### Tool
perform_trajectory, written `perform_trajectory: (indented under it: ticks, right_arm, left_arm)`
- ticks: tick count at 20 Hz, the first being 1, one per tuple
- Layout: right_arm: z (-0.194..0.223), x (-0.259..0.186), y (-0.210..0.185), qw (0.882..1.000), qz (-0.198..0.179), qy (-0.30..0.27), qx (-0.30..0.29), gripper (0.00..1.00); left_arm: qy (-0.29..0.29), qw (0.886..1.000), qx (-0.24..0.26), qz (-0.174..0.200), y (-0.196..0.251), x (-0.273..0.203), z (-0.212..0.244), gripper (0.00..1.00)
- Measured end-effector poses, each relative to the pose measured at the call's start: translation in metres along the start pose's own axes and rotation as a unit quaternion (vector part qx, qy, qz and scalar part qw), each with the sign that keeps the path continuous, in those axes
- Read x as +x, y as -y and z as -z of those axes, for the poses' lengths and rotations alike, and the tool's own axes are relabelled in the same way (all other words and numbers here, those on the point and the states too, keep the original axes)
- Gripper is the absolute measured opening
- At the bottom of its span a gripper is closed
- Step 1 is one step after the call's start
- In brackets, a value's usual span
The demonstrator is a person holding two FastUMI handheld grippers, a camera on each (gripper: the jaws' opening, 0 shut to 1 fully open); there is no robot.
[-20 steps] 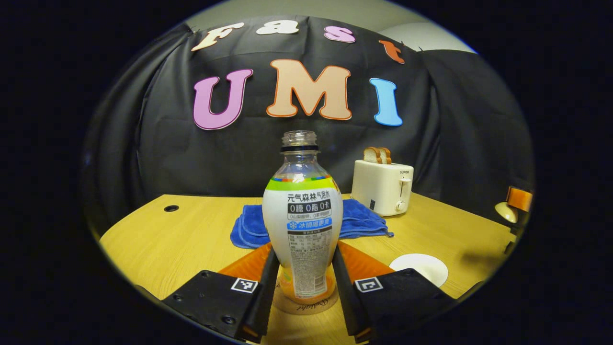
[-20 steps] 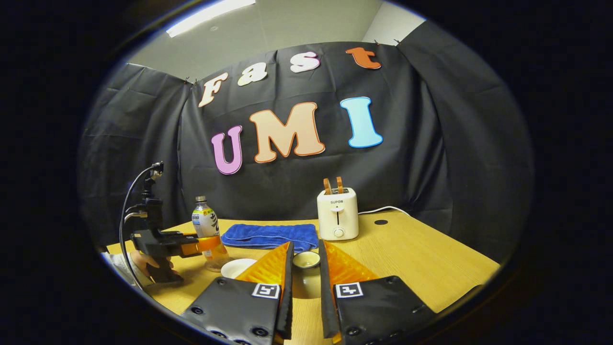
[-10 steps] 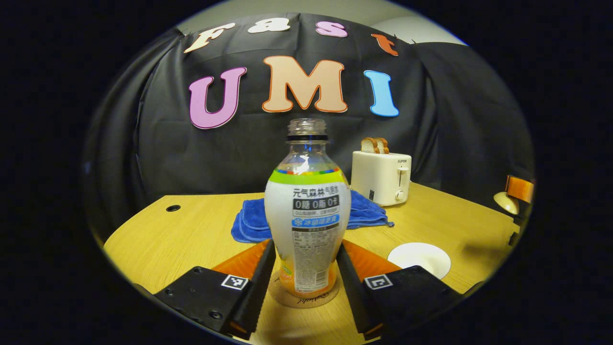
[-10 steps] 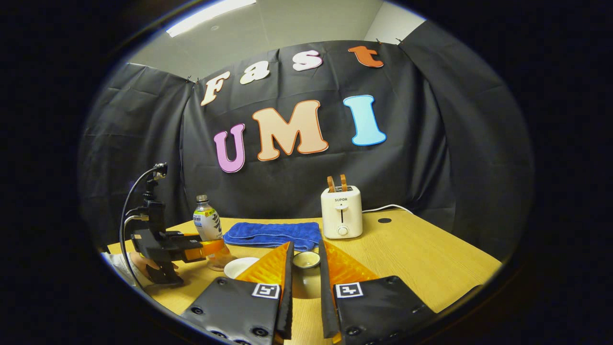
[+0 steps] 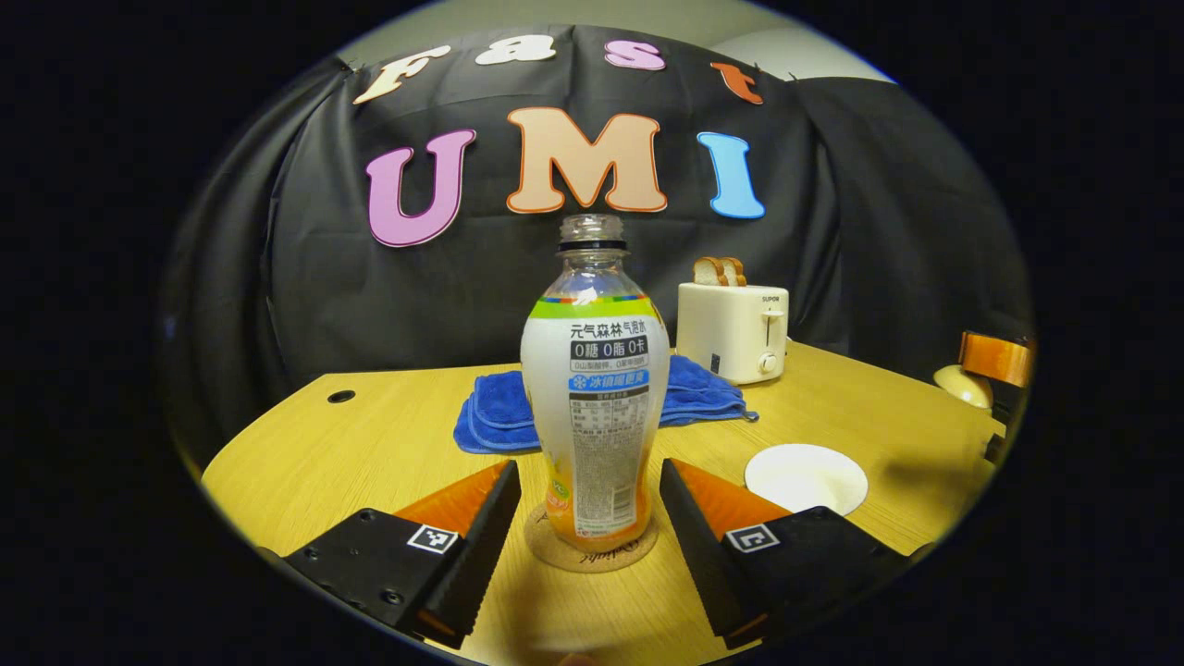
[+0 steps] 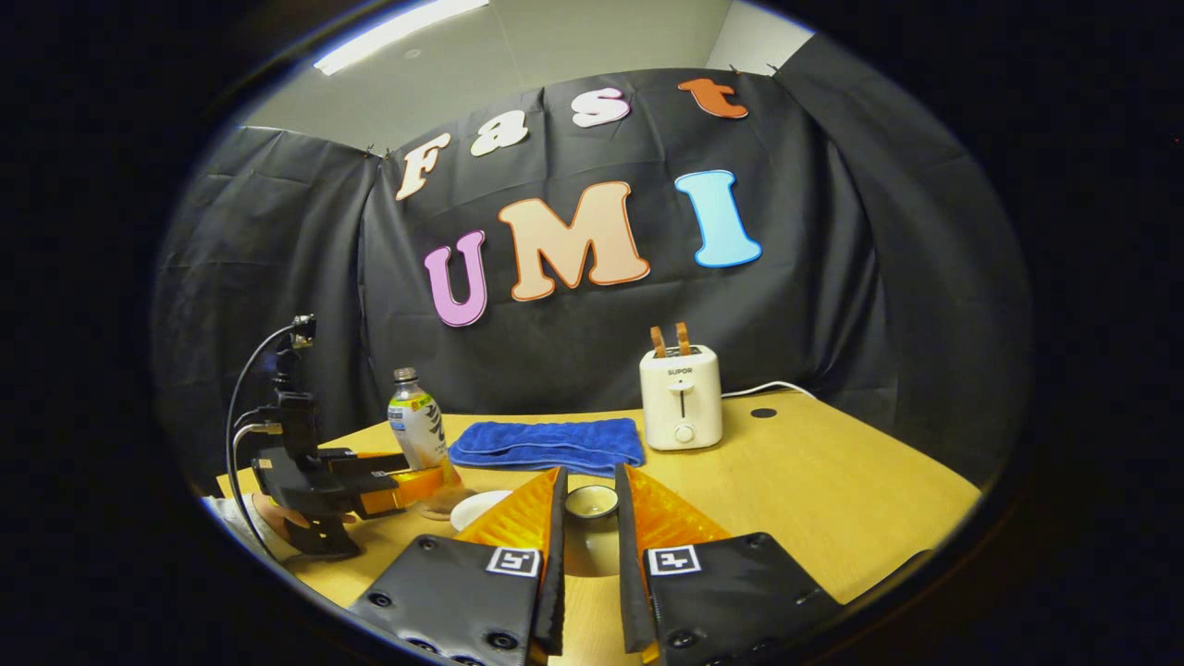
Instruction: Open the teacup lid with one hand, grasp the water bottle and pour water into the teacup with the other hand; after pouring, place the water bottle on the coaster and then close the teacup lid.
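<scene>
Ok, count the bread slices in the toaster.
2. Both stand upright in the toaster at the back of the table: one slice on the towel side, the other right beside it. None looks hidden.

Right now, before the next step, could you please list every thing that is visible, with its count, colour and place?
water bottle: one, clear with a white label, uncapped, upright on the coaster
coaster: one, brown, under the bottle
teacup: one, white, uncovered, on the table beside the bottle
teacup lid: one, cream, between the right gripper's fingers
towel: one, blue, folded, behind the bottle
toaster: one, white, beside the towel
bread slices: two, brown, in the toaster
table: one, light wood
left gripper: open, fingers either side of the bottle, apart from it
right gripper: shut on the lid
hand: one, holding the left gripper
</scene>
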State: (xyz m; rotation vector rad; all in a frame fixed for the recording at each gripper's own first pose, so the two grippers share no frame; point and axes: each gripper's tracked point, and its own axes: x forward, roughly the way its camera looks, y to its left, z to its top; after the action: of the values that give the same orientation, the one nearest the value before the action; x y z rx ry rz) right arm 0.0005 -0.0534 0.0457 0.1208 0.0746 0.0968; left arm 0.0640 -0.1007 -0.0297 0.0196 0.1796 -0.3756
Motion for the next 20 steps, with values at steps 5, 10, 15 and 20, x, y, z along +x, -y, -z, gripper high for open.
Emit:
perform_trajectory:
  ticks: [5, 10, 15, 20]
  right_arm:
    - [0.017, 0.015, -0.032, 1.0, -0.026, -0.009, -0.012, 0.28]
    - [0.024, 0.037, -0.055, 0.999, -0.044, -0.018, 0.001, 0.29]
    - [0.028, 0.059, -0.079, 0.998, -0.053, -0.016, -0.016, 0.28]
    - [0.043, 0.081, -0.099, 0.997, -0.059, -0.022, -0.04, 0.28]
  left_arm:
    - [0.013, 1.0, -0.007, -0.007, -0.002, -0.029, -0.002, 0.89]
    - [0.046, 0.999, 0.002, -0.002, 0.0, -0.057, -0.015, 0.88]
    - [0.067, 0.998, 0.012, -0.004, -0.006, -0.078, -0.02, 0.88]
    - [0.082, 0.996, 0.001, -0.016, -0.009, -0.091, -0.024, 0.88]
